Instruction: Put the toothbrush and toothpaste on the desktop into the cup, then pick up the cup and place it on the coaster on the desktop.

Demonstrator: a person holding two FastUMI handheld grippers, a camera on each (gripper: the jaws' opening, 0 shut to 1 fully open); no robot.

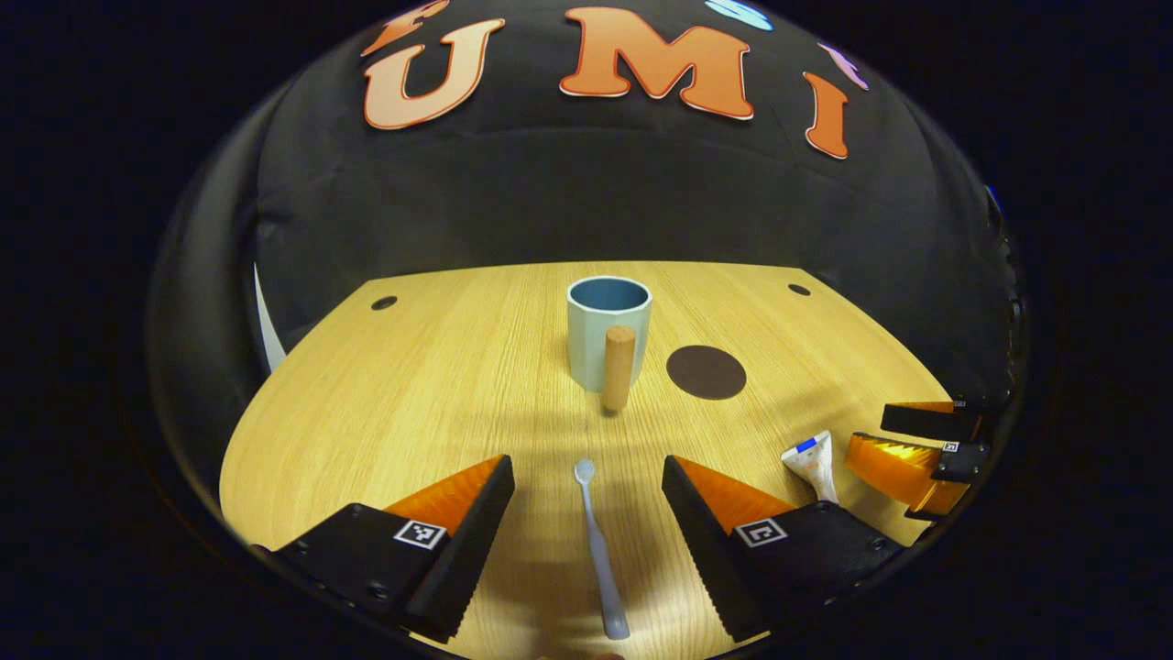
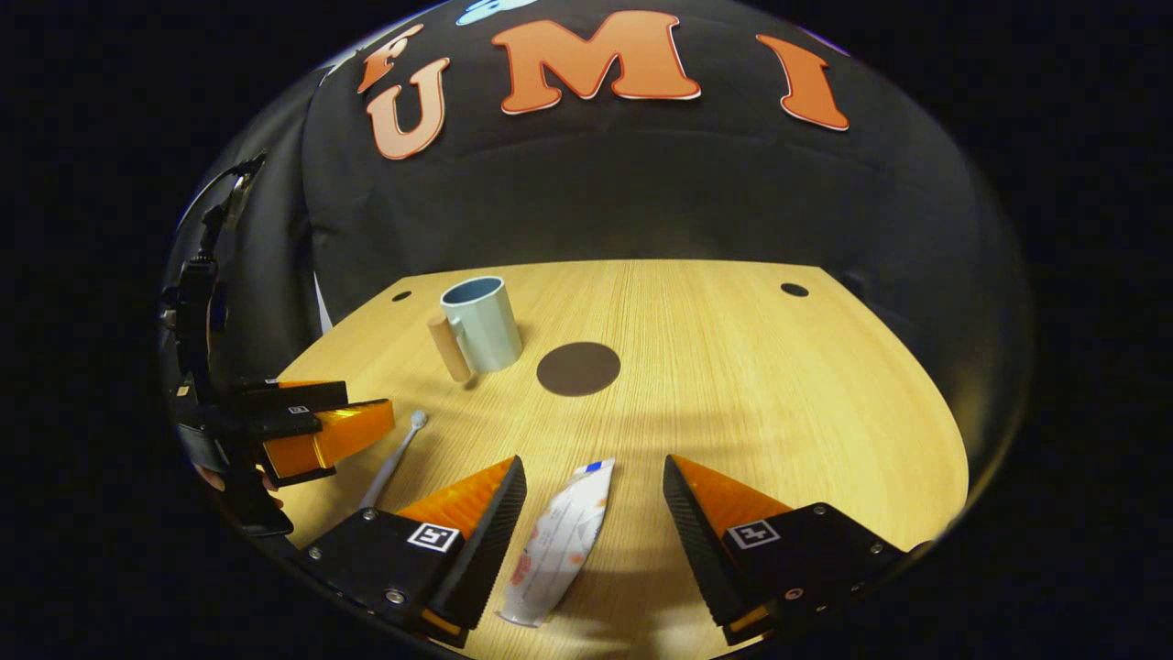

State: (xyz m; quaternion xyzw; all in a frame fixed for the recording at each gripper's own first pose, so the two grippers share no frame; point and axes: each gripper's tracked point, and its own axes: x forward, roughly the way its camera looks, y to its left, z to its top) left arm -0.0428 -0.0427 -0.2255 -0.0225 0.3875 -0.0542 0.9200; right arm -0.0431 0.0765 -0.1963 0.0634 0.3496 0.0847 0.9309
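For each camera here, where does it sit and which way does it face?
Left gripper view: rides the left gripper, low over the table, facing the booth wall; toothbrush between its open fingers, right gripper at the edge.
Right gripper view: rides the right gripper, same heading; toothpaste between its open fingers, left gripper at the edge.
Shared: cup, coaster, toothbrush, toothpaste.

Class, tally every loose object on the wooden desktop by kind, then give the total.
Cup: 1
Toothbrush: 1
Toothpaste tube: 1
Coaster: 1
Total: 4
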